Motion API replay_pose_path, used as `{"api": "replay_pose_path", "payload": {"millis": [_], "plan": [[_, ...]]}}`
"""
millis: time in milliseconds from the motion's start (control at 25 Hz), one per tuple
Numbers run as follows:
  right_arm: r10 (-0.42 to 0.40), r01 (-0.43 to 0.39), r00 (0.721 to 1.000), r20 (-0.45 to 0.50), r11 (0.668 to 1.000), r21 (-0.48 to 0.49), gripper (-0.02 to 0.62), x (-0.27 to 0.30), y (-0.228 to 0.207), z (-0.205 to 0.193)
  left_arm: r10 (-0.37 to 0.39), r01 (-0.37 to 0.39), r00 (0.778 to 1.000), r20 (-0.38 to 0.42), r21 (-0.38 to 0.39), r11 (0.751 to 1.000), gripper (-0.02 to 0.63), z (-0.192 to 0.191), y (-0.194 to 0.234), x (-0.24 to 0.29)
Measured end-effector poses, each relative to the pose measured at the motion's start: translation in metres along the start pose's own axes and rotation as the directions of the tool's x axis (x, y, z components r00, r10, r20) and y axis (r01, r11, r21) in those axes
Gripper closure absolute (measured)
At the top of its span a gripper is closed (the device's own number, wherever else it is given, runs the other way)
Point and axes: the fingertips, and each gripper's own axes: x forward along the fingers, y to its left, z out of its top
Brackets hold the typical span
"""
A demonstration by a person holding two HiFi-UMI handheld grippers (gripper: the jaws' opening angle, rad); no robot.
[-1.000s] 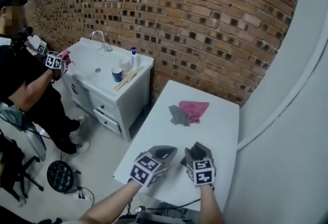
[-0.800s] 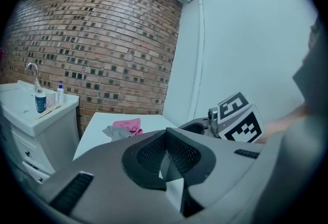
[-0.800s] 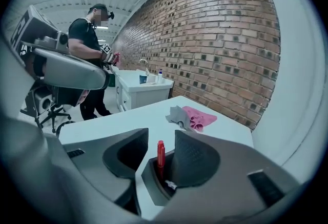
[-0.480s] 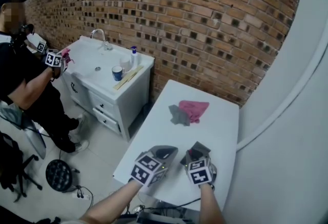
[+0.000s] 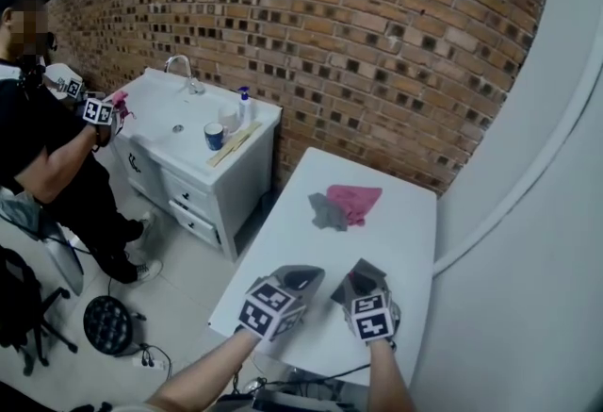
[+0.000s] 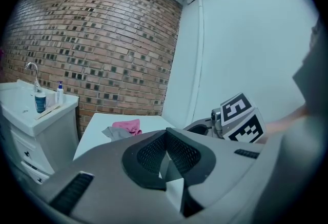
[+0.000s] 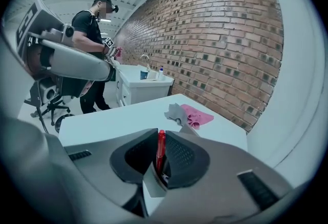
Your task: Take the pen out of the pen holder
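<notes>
A red pen point(image 7: 160, 148) stands upright between the pads of my right gripper point(image 7: 160, 138). The jaws are closing, and both pads lie against the pen's upper part. Its lower end drops behind the jaws, so the pen holder is hidden from me. In the head view the right gripper point(image 5: 356, 271) hovers over the near end of the white table point(image 5: 396, 212). My left gripper point(image 5: 303, 276) is level beside it, a short way to its left. In the left gripper view the left gripper's point(image 6: 165, 136) pads meet at the tip with nothing between them.
A pink cloth point(image 5: 356, 201) and a grey cloth point(image 5: 325, 210) lie mid-table. A white sink cabinet point(image 5: 188, 141) with bottles and a cup stands to the left by the brick wall. Another person point(image 5: 38, 137) with grippers stands beside it. A white wall runs close on the right.
The right gripper has rolled slightly and its jaws have drawn together. The left gripper has stayed where it was.
</notes>
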Motion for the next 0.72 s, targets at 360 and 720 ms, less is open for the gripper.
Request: {"api": "replay_pose_path", "payload": {"millis": [360,720], "plan": [[-0.064,0.054,0.988,0.142,0.996,0.075,0.554,-0.045,-0.022,0.037,-0.038,0.037,0.999,0.026,0.027,0.999,0.600,0.017,-0.011,0.003],[-0.124,0.068,0.944,0.305,0.980,0.186,0.554,-0.103,-0.041,0.071,-0.093,0.088,0.994,0.060,0.076,0.993,0.600,0.044,-0.025,0.002]]}}
